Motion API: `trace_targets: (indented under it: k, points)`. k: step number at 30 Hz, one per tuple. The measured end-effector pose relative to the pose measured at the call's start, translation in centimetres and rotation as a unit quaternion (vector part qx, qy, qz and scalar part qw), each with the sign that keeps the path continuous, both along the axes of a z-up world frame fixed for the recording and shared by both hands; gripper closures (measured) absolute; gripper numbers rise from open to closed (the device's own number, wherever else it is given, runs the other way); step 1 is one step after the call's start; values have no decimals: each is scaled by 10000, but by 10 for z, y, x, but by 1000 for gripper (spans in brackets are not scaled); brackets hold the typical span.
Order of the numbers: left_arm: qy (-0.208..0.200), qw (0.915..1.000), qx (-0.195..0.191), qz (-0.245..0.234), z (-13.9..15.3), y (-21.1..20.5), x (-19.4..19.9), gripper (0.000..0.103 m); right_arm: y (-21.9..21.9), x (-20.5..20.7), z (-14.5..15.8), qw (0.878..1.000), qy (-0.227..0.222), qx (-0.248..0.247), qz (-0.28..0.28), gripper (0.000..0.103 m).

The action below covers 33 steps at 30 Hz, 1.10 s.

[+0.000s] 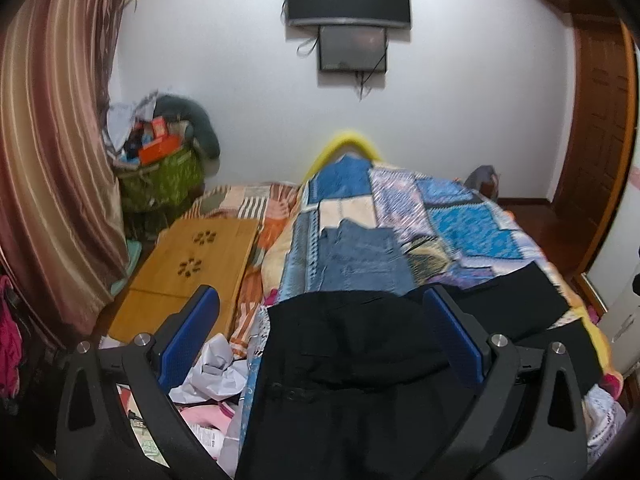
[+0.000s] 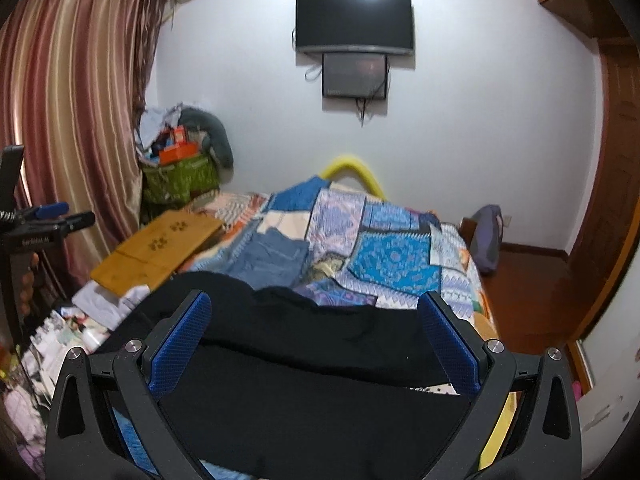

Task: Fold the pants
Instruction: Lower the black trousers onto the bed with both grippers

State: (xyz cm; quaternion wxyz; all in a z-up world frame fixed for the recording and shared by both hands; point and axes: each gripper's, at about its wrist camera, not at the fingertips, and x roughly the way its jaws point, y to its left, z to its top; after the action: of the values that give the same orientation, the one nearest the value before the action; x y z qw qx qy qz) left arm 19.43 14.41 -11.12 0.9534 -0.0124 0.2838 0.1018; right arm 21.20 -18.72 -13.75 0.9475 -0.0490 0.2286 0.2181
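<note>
Left wrist view: my left gripper [image 1: 320, 332] has its jaws spread wide, one blue pad on either side of the black pants [image 1: 344, 376], pinching nothing. The pants lie on the quilt [image 1: 448, 216] at the near end of the bed, heaped between my fingers and stretching right as a flat dark band. Beyond them, folded jeans [image 1: 360, 260] rest on the quilt. A wooden tray [image 1: 188, 272] lies left of the quilt, with crumpled paper [image 1: 216, 372] just in front of it.

Right wrist view: my right gripper [image 2: 316, 340] likewise has its jaws spread, and the pants [image 2: 304, 392] cross the gap between the pads; whether the pads touch the cloth I cannot tell. The jeans [image 2: 272, 258] lie past the pants, near the tray [image 2: 156, 248]. The other gripper [image 2: 52, 216] shows at the far left edge. On the far wall hangs a dark screen [image 2: 354, 22], above a smaller panel [image 2: 355, 75].
</note>
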Motion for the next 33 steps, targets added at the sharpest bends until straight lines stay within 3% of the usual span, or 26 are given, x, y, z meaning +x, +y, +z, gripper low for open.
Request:
trace_targets:
  k: [10, 16, 20, 24, 29, 31, 32, 33]
  points:
    - [892, 9953, 22, 389, -90, 66, 98, 0, 3, 86, -55, 9982, 527, -267, 116, 1]
    - [1541, 9860, -342, 531, -148, 100, 151, 1, 22, 136, -89, 9928, 881, -737, 340, 4]
    - [2011, 9768, -467, 568, -183, 115, 181, 8, 41, 168, -114, 9856, 1134, -1091, 623, 9]
    - [2472, 9631, -886, 582, -211, 130, 203, 11, 57, 193, -140, 9769, 1375, -1356, 914, 9]
    - [2589, 9549, -1340, 560, -229, 140, 217, 12, 71, 221, -161, 9675, 1628, -1517, 1200, 9]
    - [2644, 9506, -1546, 512, -235, 141, 221, 19, 76, 231, -168, 9644, 1705, -1568, 1273, 9]
    - [2683, 9467, -1717, 480, -239, 142, 224, 23, 78, 236, -171, 9628, 1747, -1591, 1309, 13]
    - [2703, 9436, -1853, 464, -243, 143, 226, 28, 81, 239, -176, 9591, 1839, -1648, 1382, 26]
